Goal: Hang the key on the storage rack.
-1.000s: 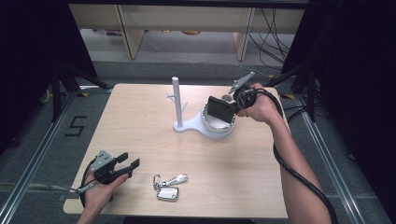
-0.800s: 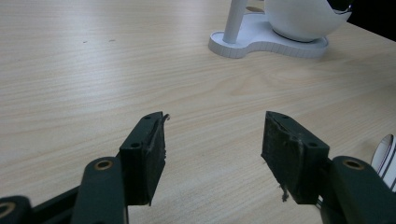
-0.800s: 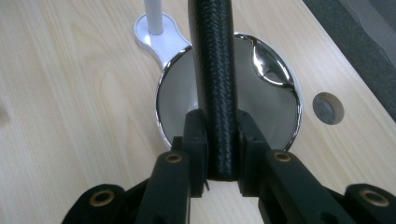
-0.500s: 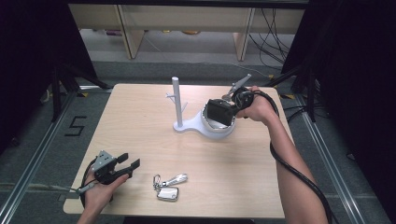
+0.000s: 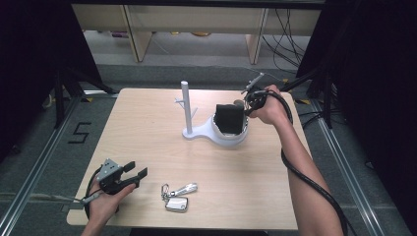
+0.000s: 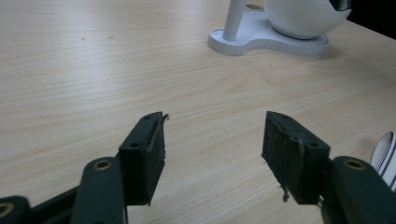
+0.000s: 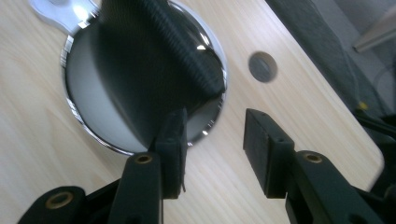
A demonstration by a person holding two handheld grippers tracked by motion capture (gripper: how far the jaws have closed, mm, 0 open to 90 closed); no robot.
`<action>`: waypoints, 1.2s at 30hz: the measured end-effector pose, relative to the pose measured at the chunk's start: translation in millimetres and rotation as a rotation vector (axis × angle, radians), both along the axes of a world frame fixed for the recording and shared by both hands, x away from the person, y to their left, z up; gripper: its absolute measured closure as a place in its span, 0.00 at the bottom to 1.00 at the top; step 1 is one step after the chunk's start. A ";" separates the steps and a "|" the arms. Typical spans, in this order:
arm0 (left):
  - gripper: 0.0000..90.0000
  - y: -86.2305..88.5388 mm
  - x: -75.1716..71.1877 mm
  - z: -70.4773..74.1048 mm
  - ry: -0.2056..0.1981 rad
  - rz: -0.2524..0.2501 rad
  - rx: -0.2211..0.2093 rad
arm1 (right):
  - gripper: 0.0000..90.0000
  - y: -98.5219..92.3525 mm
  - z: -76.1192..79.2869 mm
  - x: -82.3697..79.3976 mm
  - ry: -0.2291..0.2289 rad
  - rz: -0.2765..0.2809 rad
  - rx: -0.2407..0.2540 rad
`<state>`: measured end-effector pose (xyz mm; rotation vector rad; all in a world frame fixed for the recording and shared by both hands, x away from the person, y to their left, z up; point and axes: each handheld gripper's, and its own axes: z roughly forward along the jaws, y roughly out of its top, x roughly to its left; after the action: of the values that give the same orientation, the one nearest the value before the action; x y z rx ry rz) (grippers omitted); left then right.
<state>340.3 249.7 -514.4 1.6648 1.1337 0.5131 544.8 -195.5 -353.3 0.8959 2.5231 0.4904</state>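
High view: the black wallet (image 5: 229, 119) stands upright, long axis vertical, inside the white bowl stand (image 5: 196, 132). My right gripper (image 7: 212, 140) sits beside it, jaws parted and empty; my left gripper (image 5: 133, 172) rests spread open near the keys (image 5: 177, 196).

- The desk (image 5: 147, 128) has a pale wood-grain top with rounded corners, and a round cable hole (image 7: 262, 66) near one edge.
- Grey floor (image 5: 44, 147) surrounds it, with a black "5" (image 5: 78, 132) marked at nine o'clock.
- Metal rails (image 5: 29, 172) run along the floor on both sides.
- At twelve o'clock stands light wooden shelving (image 5: 133, 24), with loose black cables (image 5: 287, 29) toward one o'clock.
- Black drapes (image 5: 29, 59) close off nine and three o'clock.
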 end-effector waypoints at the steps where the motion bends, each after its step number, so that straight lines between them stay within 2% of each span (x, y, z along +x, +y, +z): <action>1: 0.43 0.1 0.3 -0.2 -0.002 -0.002 -0.002 | 0.70 0.4 -1.2 -0.1 -0.017 -0.008 -0.026; 3: 0.43 -0.1 -0.1 0.1 -0.001 -0.001 -0.003 | 0.73 -0.2 -2.3 -1.0 -0.016 -0.011 -0.017; 5: 0.43 -0.1 -0.4 0.5 -0.001 0.000 -0.001 | 0.79 -0.7 -3.0 -2.7 -0.001 -0.016 0.017; 6: 0.43 0.0 -0.5 0.6 0.000 0.000 -0.001 | 0.81 0.1 -3.0 -4.7 0.004 -0.039 0.037; 9: 0.43 -0.5 -0.5 0.8 0.003 -0.002 -0.005 | 0.87 1.5 -1.7 -12.8 0.054 -0.087 0.075; 11: 0.43 -0.9 -0.7 1.0 0.003 -0.006 -0.008 | 0.88 1.8 -1.2 -15.1 0.063 -0.096 0.081; 13: 0.42 -1.9 -1.1 2.0 0.003 -0.012 -0.015 | 0.90 1.4 -0.8 -22.6 0.095 -0.120 0.092; 15: 0.41 -2.3 -0.7 1.8 -0.001 -0.017 -0.022 | 0.90 1.4 -1.5 -24.8 0.100 -0.122 0.095; 18: 0.40 -3.2 -1.3 2.9 0.004 -0.018 -0.034 | 0.84 1.3 -5.6 -38.6 0.134 -0.136 0.115; 19: 0.39 -3.6 -1.2 2.8 -0.001 -0.020 -0.047 | 0.79 0.3 -9.0 -48.5 0.120 -0.130 0.109; 21: 0.39 -4.7 -0.9 3.3 -0.004 -0.023 -0.063 | 0.74 -2.9 -13.6 -56.8 0.112 -0.142 0.124; 26: 0.40 -7.5 -1.4 3.8 -0.010 -0.033 -0.055 | 0.69 -10.8 -23.6 -71.8 0.119 -0.162 0.145; 27: 0.42 -8.4 -1.8 4.2 -0.009 -0.040 -0.044 | 0.69 -14.0 -27.6 -79.5 0.133 -0.180 0.152; 30: 0.44 -11.8 -1.9 4.4 -0.027 -0.076 -0.046 | 0.70 -17.6 -32.2 -86.2 0.127 -0.184 0.160; 31: 0.46 -13.5 -3.4 7.2 -0.022 -0.087 -0.021 | 0.71 -18.7 -38.6 -95.3 0.118 -0.187 0.168; 33: 0.47 -15.2 -3.9 8.9 -0.029 -0.101 -0.026 | 0.70 -19.3 -45.4 -105.2 0.125 -0.188 0.194; 34: 0.47 -17.9 -4.7 11.6 -0.027 -0.127 -0.030 | 0.69 -19.2 -49.2 -110.3 0.128 -0.187 0.202; 36: 0.48 -19.4 -5.9 13.5 -0.022 -0.134 -0.022 | 0.67 -19.0 -52.2 -116.1 0.142 -0.198 0.200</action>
<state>334.4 230.3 -500.9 1.6988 1.0010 0.4311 428.7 -214.5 -405.5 1.2819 2.5053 0.6441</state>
